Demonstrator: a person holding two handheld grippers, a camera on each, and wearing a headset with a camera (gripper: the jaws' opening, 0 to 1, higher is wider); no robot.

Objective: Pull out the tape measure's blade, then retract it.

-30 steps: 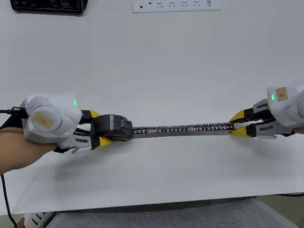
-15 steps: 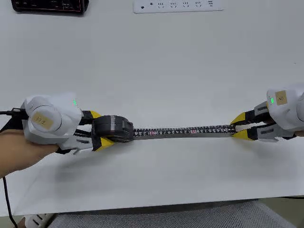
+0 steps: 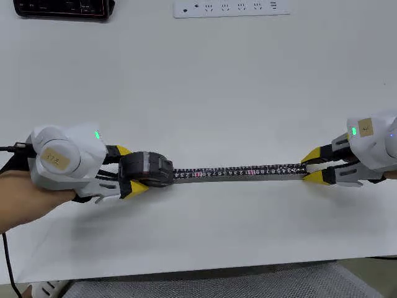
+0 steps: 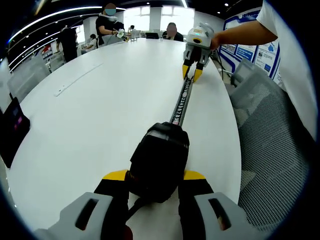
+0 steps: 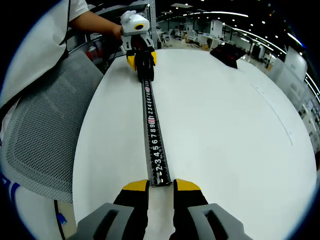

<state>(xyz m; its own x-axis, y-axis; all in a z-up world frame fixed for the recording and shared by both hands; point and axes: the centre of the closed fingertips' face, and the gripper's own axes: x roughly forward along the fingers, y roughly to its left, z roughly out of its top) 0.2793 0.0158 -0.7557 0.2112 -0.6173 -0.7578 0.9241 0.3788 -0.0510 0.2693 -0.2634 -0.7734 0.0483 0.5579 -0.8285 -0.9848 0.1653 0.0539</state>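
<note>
At mid-frame, blade point(image 3: 239, 170) spans the table point(image 3: 205, 81).
The left tool point(image 3: 131, 169) pinches the case point(image 3: 149, 169), the right tool point(image 3: 310, 166) seemingly the tip point(image 5: 160, 181); ease back straight.

Bright, even overhead light falls on the white worktop point(image 3: 217, 81). Shadows are soft. Gripper views bend strongly at the edges.

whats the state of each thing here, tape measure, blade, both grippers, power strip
tape measure case: held between the left gripper jaws
blade: pulled out, straight, numbers facing up
left gripper: shut on the tape measure case
right gripper: shut on the blade's end
power strip: no plugs seen in it
</note>
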